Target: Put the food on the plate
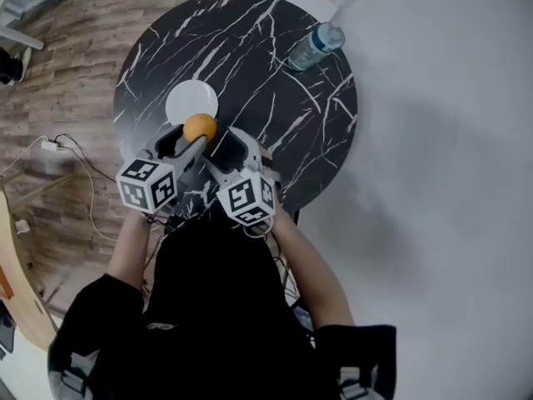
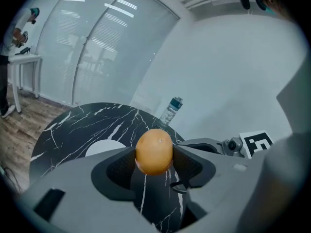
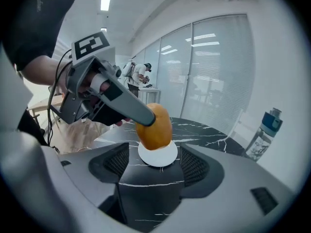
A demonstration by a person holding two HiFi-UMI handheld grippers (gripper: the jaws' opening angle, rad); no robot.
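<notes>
My left tool (image 2: 154,165) is closed on the food (image 2: 153,149), a round orange piece. One jaw presses on each side of it, so it hangs in the air and cannot roll away. My right tool (image 3: 156,165) is open, with nothing between its jaws. I think it waits just beside the left one only to watch, because its view looks past the held food to the plate (image 1: 185,98). The white plate is bare, and in the head view the food is at its near rim, not yet lying on it. I judge that a short move forward and down, then opening the jaws, will finish the step. The worktop (image 1: 275,115) is round, black with white veins like marble, and a water bottle (image 1: 316,47) stands at its far edge, well apart from the plate. Around it I see a wooden floor (image 1: 67,73) and glass walls with blinds (image 2: 97,47).
</notes>
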